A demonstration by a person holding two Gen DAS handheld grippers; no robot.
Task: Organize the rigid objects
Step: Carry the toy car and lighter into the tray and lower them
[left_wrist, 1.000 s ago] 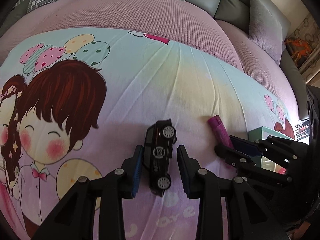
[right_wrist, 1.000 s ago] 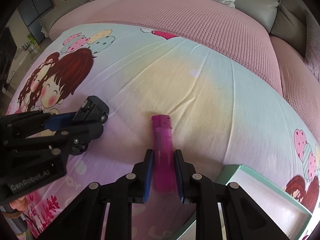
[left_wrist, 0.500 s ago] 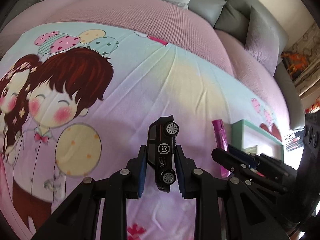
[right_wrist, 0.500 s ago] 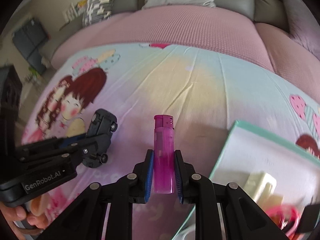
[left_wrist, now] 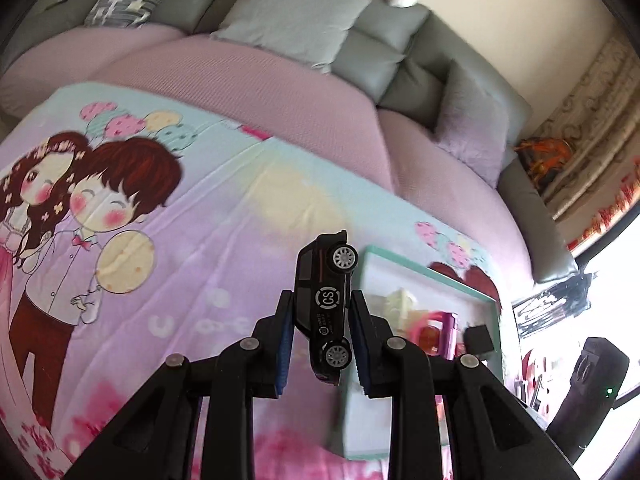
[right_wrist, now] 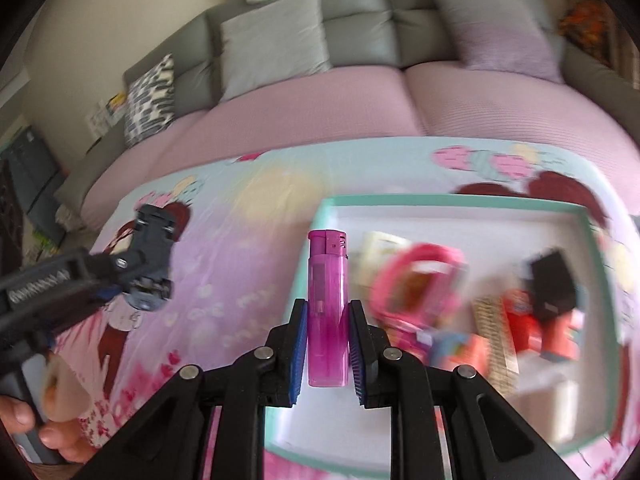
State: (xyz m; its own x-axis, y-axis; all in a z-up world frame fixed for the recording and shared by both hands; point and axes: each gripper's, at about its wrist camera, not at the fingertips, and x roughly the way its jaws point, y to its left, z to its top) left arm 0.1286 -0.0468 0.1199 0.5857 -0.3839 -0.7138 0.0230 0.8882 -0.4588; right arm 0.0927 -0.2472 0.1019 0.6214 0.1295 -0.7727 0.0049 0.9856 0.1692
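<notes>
A black toy car [left_wrist: 326,304] with a round "CS" badge hangs nose-up above the cartoon bedspread, my left gripper [left_wrist: 322,316] shut on its sides. The right wrist view also catches that car [right_wrist: 150,258] in the left gripper [right_wrist: 120,276], off to the left. My right gripper [right_wrist: 327,326] is shut on a magenta lighter [right_wrist: 327,304], held upright over the left wall of a shallow mint-rimmed box [right_wrist: 448,202]. In the left wrist view the same box [left_wrist: 424,270] lies just right of the car, holding several small items.
Inside the box lie a pink ring-shaped toy [right_wrist: 416,284], a black block [right_wrist: 554,280], red packets [right_wrist: 532,324] and a cream piece [right_wrist: 378,248]. Grey cushions [left_wrist: 296,16] and a lilac pillow [left_wrist: 470,118] line the sofa back. A hand [right_wrist: 56,428] grips the left tool's handle.
The left gripper closed on the car and lifted it off the bedspread toward the box. The right gripper lifted the lighter and carried it right, over the box's edge.
</notes>
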